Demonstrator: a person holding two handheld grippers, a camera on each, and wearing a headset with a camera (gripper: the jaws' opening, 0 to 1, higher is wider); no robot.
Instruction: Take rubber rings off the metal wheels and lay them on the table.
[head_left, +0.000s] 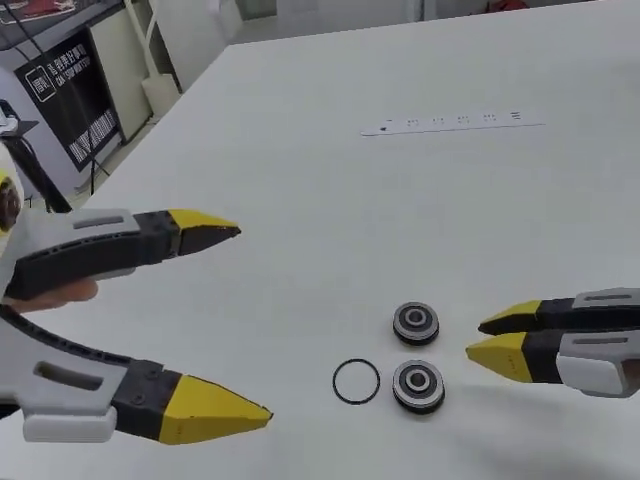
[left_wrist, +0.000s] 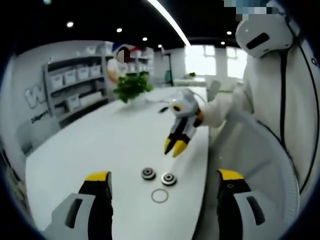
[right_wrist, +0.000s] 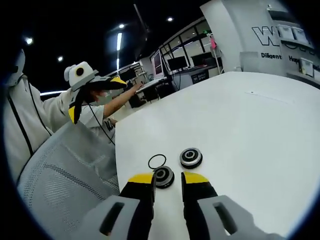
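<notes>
Lying flat on the white table (head_left: 300, 150) is one loose rubber ring (head_left: 356, 381), a thin black loop just left of the near wheel (head_left: 418, 386) and not touching it. The far wheel (head_left: 416, 323) stands close behind the near one, the two apart by a narrow gap. Both wheels rest on their sides, metal hubs up, with dark rims; whether rubber sits on either rim is too small to tell.

The right gripper (head_left: 478, 338) comes in low from the right, its yellow tips only slightly parted and grasping nothing. The tips are just beside the near wheel, with a sliver of bare table between. In the right gripper view the near wheel (right_wrist: 163, 176) sits just ahead of the gap between the jaws, the ring (right_wrist: 157, 161) and the far wheel (right_wrist: 191, 157) beyond it.

The left gripper (head_left: 225, 320) is held well off to the left, jaws spread wide and empty, away from the ring and both wheels.

A flat white strip (head_left: 455, 123) with small markings lies far back on the table, well apart from the work. The left gripper view shows a leafy plant (left_wrist: 132, 86) at the far end of the table and shelves (left_wrist: 75, 80) along the wall. A grey mesh chair (right_wrist: 60, 175) stands at the table edge beside the person.
</notes>
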